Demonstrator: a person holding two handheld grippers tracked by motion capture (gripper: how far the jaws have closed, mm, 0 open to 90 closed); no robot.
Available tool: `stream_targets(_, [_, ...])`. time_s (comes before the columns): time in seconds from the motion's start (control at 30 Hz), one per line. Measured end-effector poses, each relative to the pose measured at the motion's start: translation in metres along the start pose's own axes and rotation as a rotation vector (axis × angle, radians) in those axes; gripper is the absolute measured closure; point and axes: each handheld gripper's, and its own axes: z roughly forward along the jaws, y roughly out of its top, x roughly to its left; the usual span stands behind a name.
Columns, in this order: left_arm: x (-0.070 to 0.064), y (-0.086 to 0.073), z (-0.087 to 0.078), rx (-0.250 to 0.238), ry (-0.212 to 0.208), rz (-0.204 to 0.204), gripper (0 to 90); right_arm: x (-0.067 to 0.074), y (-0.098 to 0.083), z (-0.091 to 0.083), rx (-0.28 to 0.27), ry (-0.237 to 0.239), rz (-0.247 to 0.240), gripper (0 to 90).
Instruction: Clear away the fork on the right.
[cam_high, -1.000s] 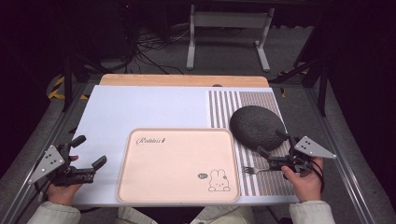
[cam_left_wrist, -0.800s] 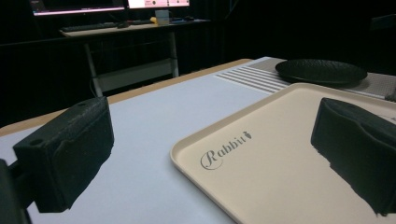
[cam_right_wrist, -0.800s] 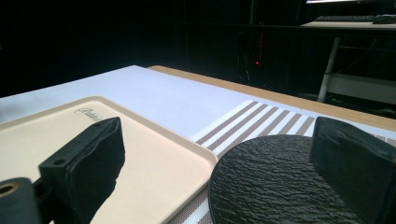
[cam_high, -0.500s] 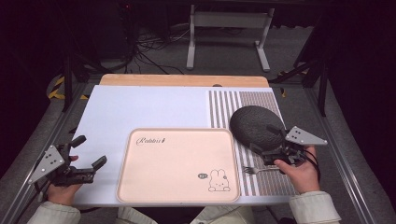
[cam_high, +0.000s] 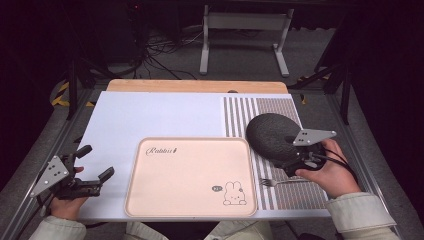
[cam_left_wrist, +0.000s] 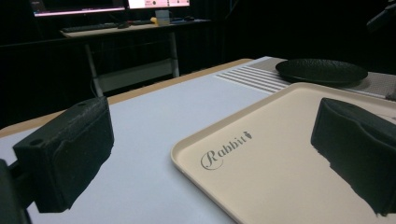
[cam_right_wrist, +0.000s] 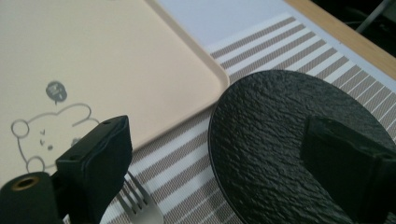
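**Right claw lifts off the fork toward the plate**

Since a second ago my right claw (cam_high: 294, 161) has risen from the fork (cam_high: 282, 181) and now hangs over the near rim of the black plate (cam_high: 272, 135); its jaws have just been closing a little, yet they stand apart with nothing between them. I see the fork flat on the striped mat (cam_high: 260, 107), its long axis running left to right across the tabletop (cam_high: 150, 115), tines toward the tray (cam_high: 190, 175), handle under my right hand. Its tines stop just short of the tray's right edge, and the plate sits just beyond it. My left claw (cam_high: 95, 162) rests released near the tabletop's left edge, jaws aimed across the tray. Bare tabletop lies open beyond the tray.
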Motion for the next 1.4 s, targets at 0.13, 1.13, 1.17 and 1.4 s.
stream_targets(0.13, [0.0, 0.0, 0.0, 0.0, 0.0, 0.0, 0.1, -0.001, 0.002, 0.0, 0.065, 0.009, -0.019, 10.7])
stream_targets(1.13, [0.0, 0.0, 0.0, -0.003, 0.0, 0.004, 0.2, 0.006, -0.004, 0.027, 0.523, 0.187, -0.215, 14.7])
stream_targets(1.17, [0.0, 0.0, 0.0, -0.002, 0.0, 0.004, 0.2, 0.006, -0.006, 0.028, 0.538, 0.191, -0.22, 15.0])
stream_targets(1.4, [0.0, 0.0, 0.0, 0.0, 0.002, 0.004, 0.2, 0.009, -0.015, 0.036, 0.61, 0.231, -0.237, 21.0])
